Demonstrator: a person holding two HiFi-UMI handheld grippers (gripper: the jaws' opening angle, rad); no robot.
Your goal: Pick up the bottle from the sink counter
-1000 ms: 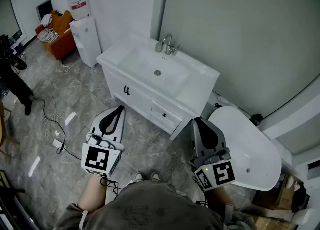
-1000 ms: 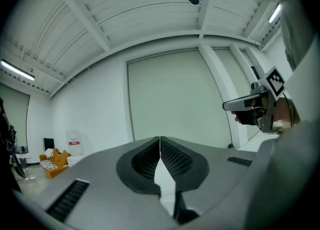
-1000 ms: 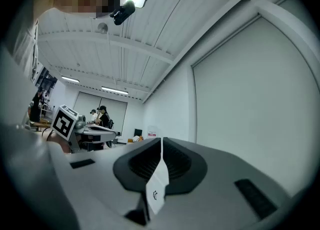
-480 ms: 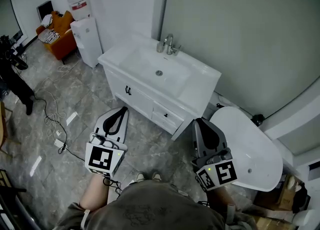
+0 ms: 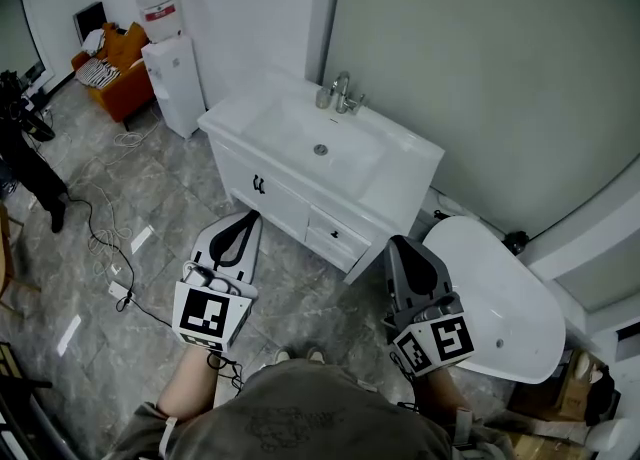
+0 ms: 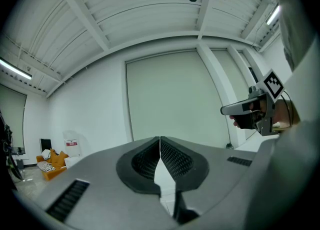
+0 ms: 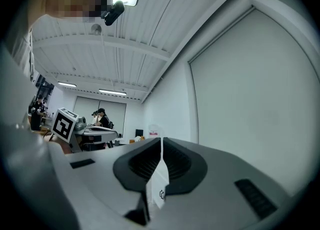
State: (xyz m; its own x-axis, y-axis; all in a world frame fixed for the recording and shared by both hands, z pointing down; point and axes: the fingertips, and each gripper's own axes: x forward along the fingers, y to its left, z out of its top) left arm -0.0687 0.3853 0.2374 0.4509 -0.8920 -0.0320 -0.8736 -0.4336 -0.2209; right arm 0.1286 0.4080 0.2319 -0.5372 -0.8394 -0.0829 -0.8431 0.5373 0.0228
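So both claws are fully closed here. The left gripper [image 6: 160, 149] has its jaws pressed together with nothing between them. Same story for the right gripper [image 7: 161, 150]: pads meeting, empty. The person holds both out level in front of the body, one on each side, aimed roughly at the white vanity [image 5: 290, 203]. They're short of it, with a stretch of grey tiled floor [image 5: 290, 288] in between.

Further out there's the sink counter [image 5: 405, 163], with the basin [image 5: 315, 138] in the middle and a chrome faucet [image 5: 341, 91] at the back. Thing is, no bottle shows anywhere on that counter, not from the head view and not from either gripper view. The top looks bare apart from the faucet. So the approach looks like it hasn't really begun, and the target isn't located.

What could go sideways imo: reaching in with shut jaws would just shove or topple a bottle instead of grabbing it, so whichever claw goes has to open first. If the bottle sits near the faucet, a jaw could clip it. Also there are loose cables [image 5: 100, 238] on the floor to the left, easy to snag a foot on while stepping in
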